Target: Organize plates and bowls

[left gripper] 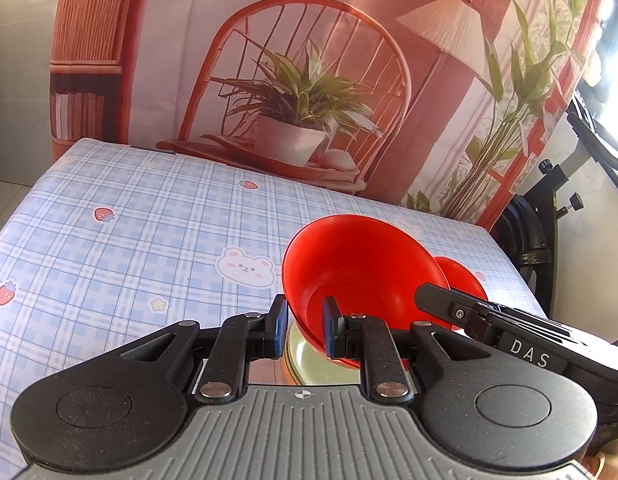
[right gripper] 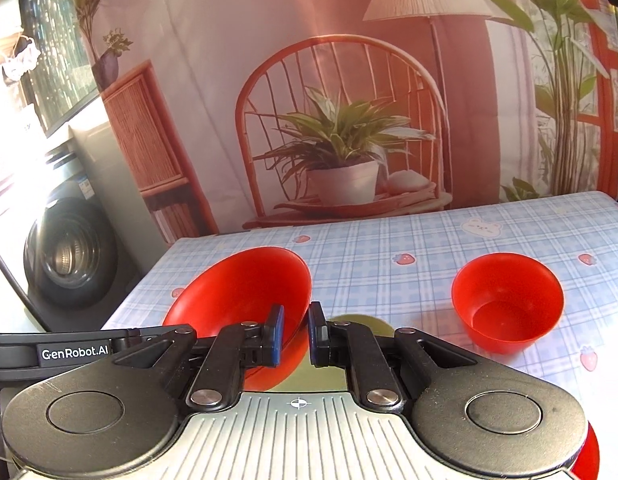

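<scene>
Both grippers share one large, shallow, glossy red plastic bowl [left gripper: 361,276], tilted above the blue checked tablecloth [left gripper: 129,240]. The left gripper [left gripper: 305,328] is pinched narrowly on the near rim; the right gripper [right gripper: 296,332] likewise nips the same bowl's rim from the opposite side. A smaller, deeper red plastic bowl [right gripper: 507,304] stands upright on the cloth, well apart to the right. A pale yellow-green plate [right gripper: 361,322] lies beneath the lifted bowl, mostly hidden. Judged light, stiff and slick: thin rim grips may slip or pivot; taking hold deeper over the wall looks safer
</scene>
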`<state>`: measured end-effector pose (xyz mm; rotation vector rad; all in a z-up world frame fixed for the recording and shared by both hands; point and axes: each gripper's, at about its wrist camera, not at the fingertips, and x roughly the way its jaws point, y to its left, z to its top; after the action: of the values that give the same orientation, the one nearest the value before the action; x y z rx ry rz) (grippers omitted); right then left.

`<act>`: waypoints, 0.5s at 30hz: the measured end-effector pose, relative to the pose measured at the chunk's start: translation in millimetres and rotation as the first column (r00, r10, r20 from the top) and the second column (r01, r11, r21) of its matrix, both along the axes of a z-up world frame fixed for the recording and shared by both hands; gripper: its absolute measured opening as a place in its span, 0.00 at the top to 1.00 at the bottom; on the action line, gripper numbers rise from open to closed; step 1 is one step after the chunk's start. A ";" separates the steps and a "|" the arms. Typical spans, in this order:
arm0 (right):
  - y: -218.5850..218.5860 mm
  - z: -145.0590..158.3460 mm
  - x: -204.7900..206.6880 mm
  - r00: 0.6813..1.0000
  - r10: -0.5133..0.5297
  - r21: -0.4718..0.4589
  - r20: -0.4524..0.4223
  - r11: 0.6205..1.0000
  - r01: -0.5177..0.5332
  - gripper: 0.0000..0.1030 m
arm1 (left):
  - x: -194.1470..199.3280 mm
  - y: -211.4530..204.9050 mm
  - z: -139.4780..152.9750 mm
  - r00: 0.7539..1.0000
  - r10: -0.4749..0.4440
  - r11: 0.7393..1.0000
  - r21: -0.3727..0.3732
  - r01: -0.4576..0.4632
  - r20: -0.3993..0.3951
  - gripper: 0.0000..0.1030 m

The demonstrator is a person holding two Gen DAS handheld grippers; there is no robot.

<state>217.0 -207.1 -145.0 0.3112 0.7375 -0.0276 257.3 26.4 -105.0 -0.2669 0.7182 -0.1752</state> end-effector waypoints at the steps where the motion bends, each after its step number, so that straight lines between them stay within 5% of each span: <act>1: -2.0 1.0 -3.5 1.000 -0.002 0.002 0.006 1.000 0.002 0.89 | -2.0 -2.9 0.0 1.000 -0.003 1.000 0.003 0.003 -0.003 0.81; 15: -39.5 19.1 -44.4 0.994 -0.067 0.038 0.085 0.997 0.064 0.89 | -15.2 -43.3 5.7 0.997 -0.073 0.996 0.046 0.074 -0.027 0.81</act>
<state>172.6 -246.6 -125.8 0.3679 0.6427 -0.0629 242.2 -16.8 -99.3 -0.1984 0.7564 -0.2250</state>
